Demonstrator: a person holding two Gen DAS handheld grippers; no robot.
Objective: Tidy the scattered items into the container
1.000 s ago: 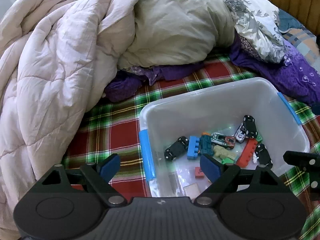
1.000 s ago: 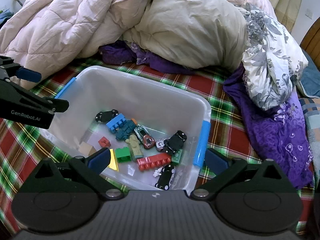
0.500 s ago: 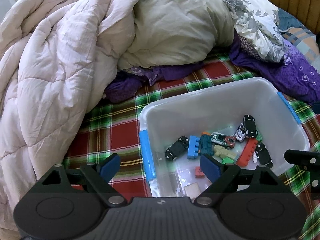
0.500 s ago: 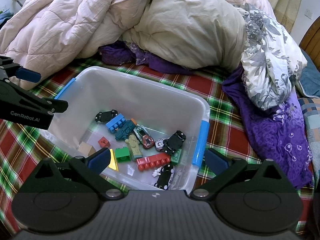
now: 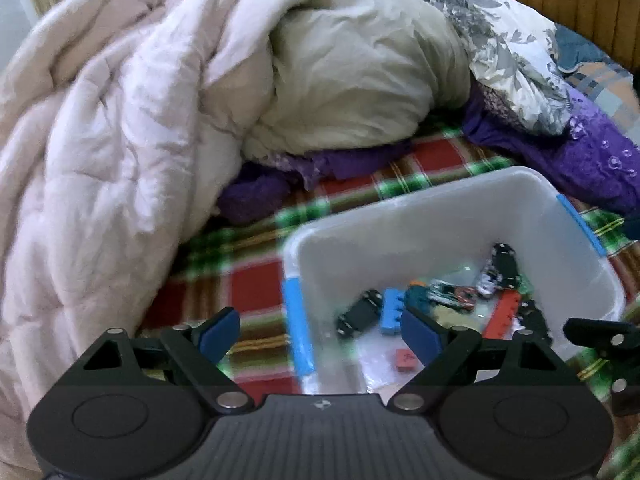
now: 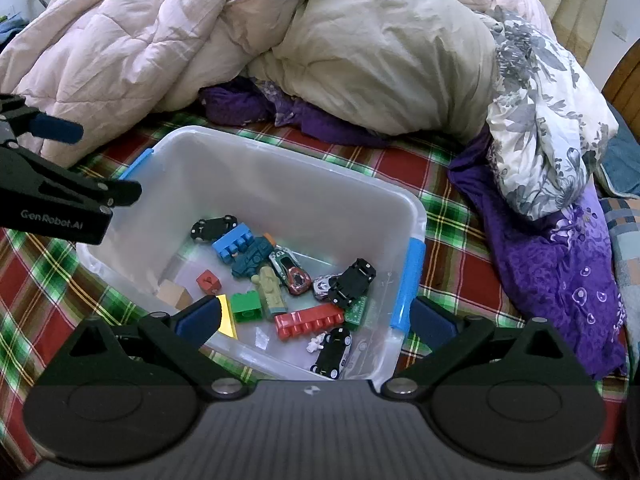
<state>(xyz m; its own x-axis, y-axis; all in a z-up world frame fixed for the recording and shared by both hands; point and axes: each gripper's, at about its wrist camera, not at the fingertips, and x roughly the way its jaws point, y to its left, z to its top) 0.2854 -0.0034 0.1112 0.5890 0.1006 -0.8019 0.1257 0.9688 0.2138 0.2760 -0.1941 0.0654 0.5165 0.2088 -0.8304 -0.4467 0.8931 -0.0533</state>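
The clear box [image 6: 280,184] with blue handles sits on the checked blanket [image 6: 452,248] on the bed. Toy cars [image 6: 352,280] and blocks [image 6: 308,322] lie inside it. The left tongs [image 5: 320,330] are wide apart and hold nothing, over the box's left side. The right tongs [image 6: 316,320] are wide too, empty, above the box's near edge. A big pink quilt [image 6: 140,40] is piled behind.

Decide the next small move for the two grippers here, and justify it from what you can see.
Probably draw both back to look around. The left gripper and right gripper are open and empty, the toys lie in the bin, and none shows on the plaid blanket.
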